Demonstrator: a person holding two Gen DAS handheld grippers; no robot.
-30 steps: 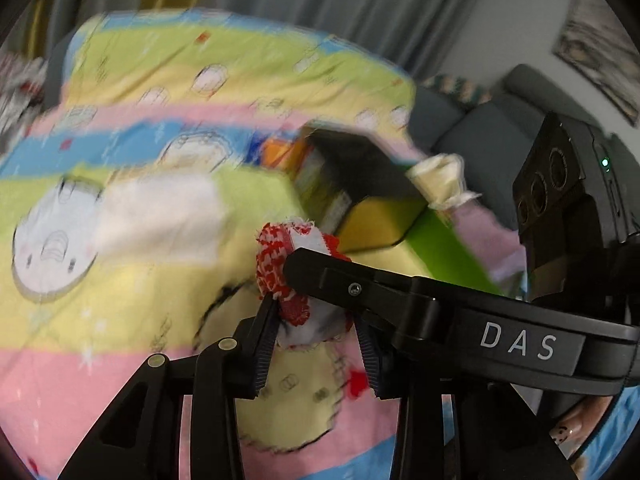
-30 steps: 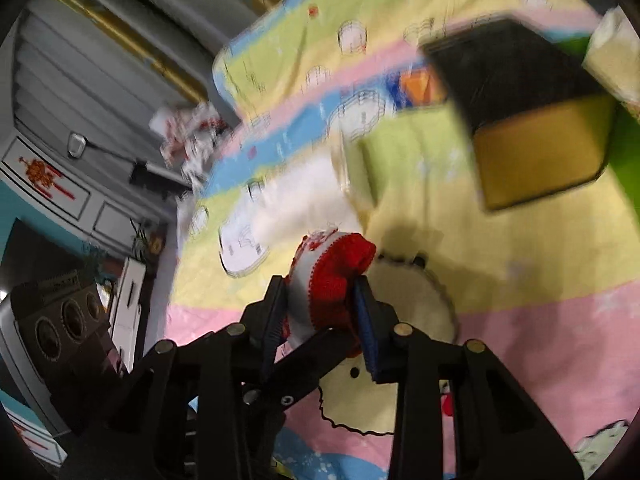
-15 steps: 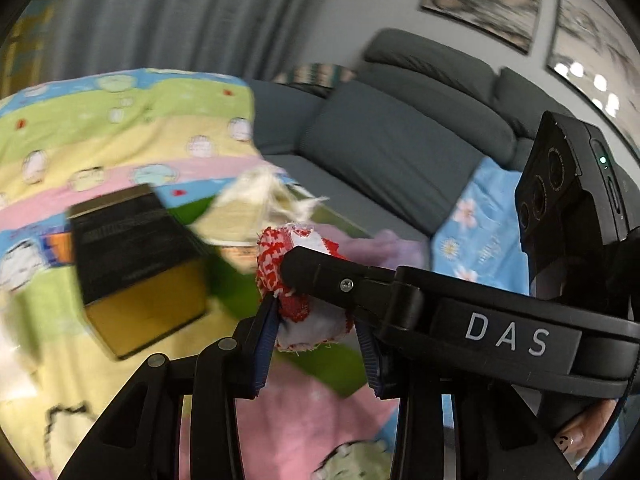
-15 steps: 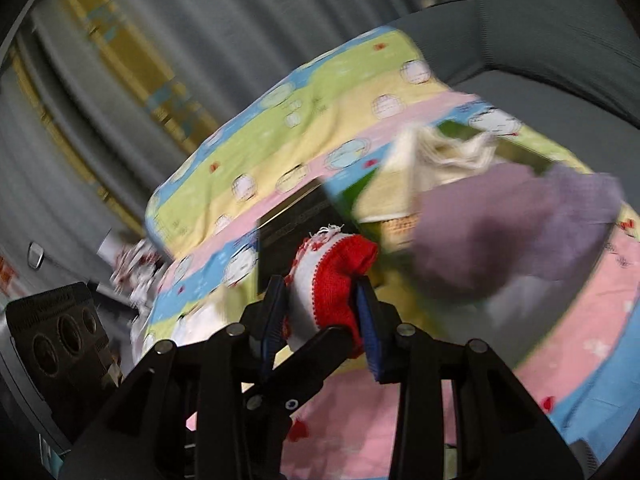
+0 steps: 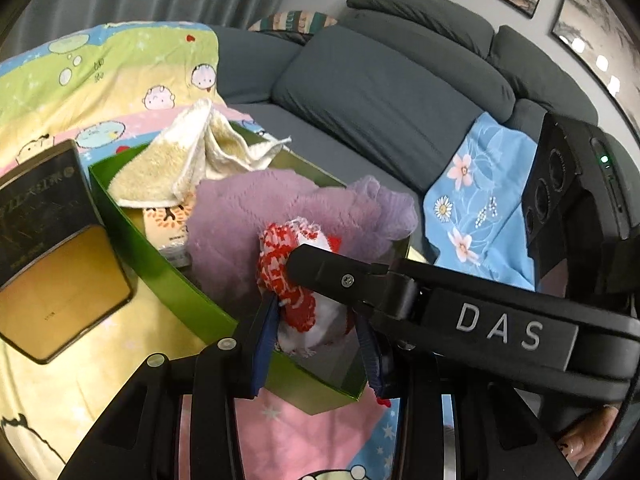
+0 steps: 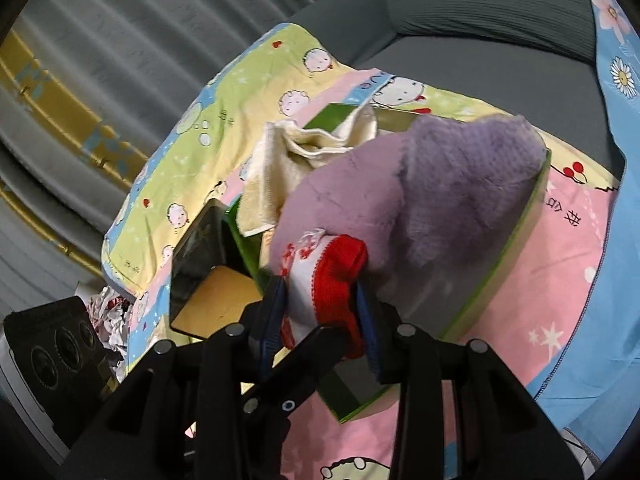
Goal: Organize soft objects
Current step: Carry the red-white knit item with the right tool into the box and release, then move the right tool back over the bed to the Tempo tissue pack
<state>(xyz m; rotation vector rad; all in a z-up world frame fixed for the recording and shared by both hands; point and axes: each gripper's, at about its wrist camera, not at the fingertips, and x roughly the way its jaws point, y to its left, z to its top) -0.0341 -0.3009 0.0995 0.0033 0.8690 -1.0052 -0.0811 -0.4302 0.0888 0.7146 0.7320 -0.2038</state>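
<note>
Behind the green box you see a grey sofa. Your left gripper and right gripper both clamp one red-white sock above the box. Your grippers hide its lower part, and a purple cloth covers most of the box's inside.

Red-and-white knitted sock bunched up and pinched at both ends, one end between the blue pads of the left gripper, the other in the right gripper, hanging just above the near corner of the green box. Inside the box, crumpled purple knit cloth heaped over the far rim, cream towel folded loosely and draped over the back corner. Box resting on the cartoon-print blanket.
</note>
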